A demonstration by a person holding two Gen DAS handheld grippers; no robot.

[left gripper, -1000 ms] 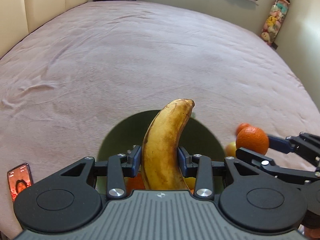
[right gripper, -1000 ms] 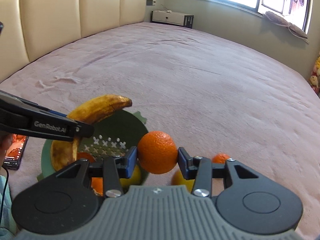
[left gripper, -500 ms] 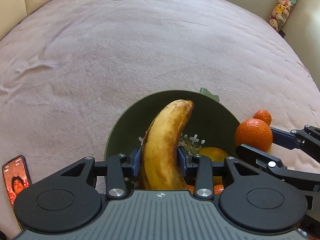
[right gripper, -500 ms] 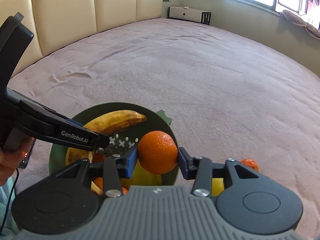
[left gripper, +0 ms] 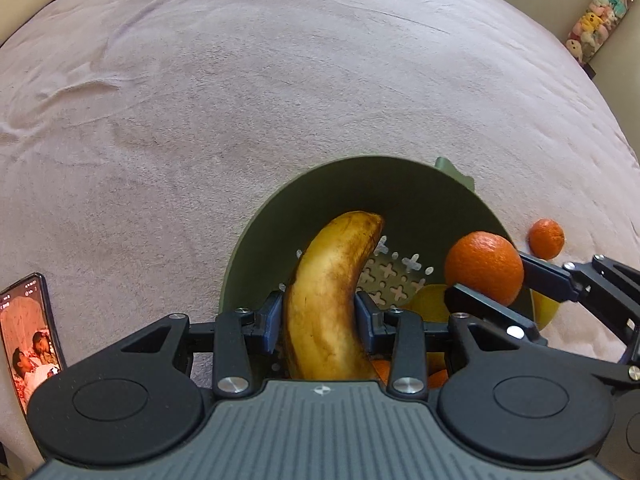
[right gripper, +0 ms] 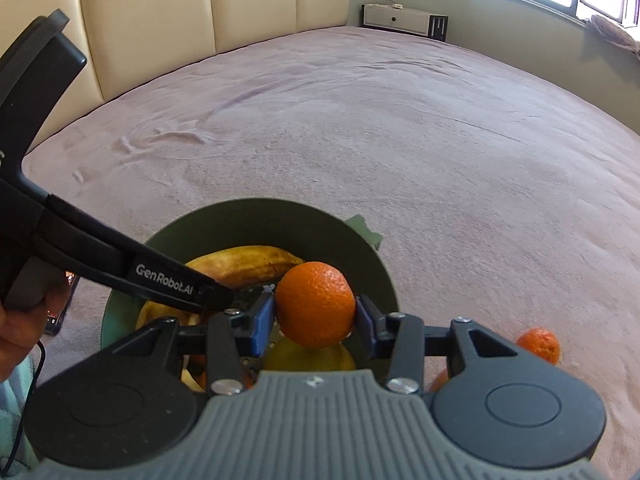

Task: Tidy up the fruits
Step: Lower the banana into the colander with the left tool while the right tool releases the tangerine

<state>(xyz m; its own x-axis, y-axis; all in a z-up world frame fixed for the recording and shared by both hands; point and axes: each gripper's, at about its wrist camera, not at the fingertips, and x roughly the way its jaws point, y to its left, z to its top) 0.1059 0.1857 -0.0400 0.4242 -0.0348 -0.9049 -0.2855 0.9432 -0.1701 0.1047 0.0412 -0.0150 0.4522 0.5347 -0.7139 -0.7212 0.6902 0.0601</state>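
Left wrist: both tools [left gripper: 318, 316] [right gripper: 315, 318] now lower over bowl [left gripper: 280, 216], gripping banana [left gripper: 330, 300], orange [right gripper: 315, 304].

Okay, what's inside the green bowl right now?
In the bowl: a yellow fruit, bits of orange fruit and a cross-holed bottom. The held banana and orange hang over it; the grippers hide the rest.

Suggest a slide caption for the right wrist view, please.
Right tool holds an orange over the green colander while the left tool lowers a banana.
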